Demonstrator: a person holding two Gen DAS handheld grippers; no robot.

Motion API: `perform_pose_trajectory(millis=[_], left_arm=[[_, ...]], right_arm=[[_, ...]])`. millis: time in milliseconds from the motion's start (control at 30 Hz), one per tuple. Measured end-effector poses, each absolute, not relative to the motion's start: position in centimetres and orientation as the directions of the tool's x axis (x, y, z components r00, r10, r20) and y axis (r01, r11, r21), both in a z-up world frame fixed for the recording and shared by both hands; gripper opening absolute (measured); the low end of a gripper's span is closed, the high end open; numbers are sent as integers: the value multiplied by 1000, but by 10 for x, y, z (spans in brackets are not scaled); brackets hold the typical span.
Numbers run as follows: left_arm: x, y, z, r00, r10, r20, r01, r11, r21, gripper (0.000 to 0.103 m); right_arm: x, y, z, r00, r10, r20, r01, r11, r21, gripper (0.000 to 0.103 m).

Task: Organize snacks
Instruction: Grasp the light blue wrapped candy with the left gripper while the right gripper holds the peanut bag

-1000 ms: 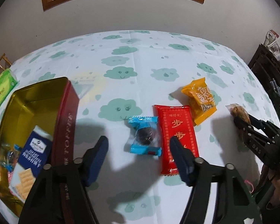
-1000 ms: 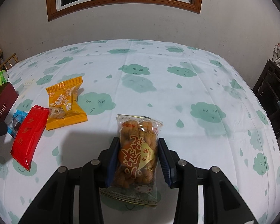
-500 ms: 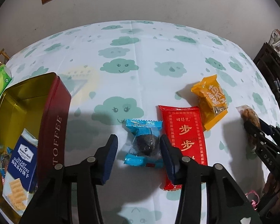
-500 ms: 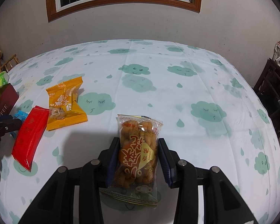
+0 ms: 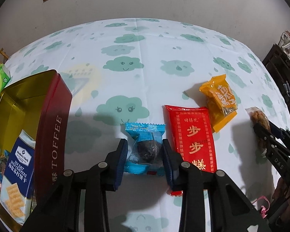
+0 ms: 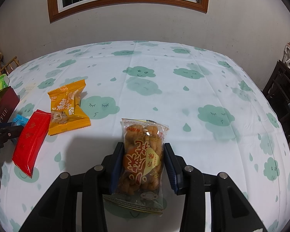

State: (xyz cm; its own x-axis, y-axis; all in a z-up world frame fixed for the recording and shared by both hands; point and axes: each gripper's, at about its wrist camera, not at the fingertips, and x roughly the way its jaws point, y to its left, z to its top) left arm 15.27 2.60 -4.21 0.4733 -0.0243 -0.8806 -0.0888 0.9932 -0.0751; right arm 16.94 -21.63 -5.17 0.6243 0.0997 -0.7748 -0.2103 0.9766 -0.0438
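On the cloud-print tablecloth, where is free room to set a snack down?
Free: the far half of the cloud-print tablecloth toward the wall, and the right side beyond the clear fried-twist packet. Crowded: the near left, where the orange packet, red flat packet, blue-wrapped sweet and red toffee tin sit close.

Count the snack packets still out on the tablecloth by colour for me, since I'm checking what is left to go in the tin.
Blue: 1, the blue packet
Red: 1, the red packet
Orange: 1, the orange packet
Clear: 1, the clear packet of fried twists
Total: 4
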Motion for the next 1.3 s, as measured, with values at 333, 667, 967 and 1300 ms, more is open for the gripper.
perform_pose_trajectory(millis=[333,667,967,1300], left_arm=[[133,22,-34,480,-31,-876,-71,995,-74,31],[114,20,-20,492,-60,-868,-49,994,-96,31],[100,28,6,522,-77,-849,-45,992,-118,31],[85,51,33,568,-33,-822,-76,993,-93,31]], right_arm=[[169,-216,-52,624,100,-775,-210,977,-43,42],[169,-217,-52,624,100,-775,-211,977,-43,42],[169,-216,-51,624,100,-775,-211,977,-44,42],[170,-216,-51,624,99,-775,-211,977,-45,42]])
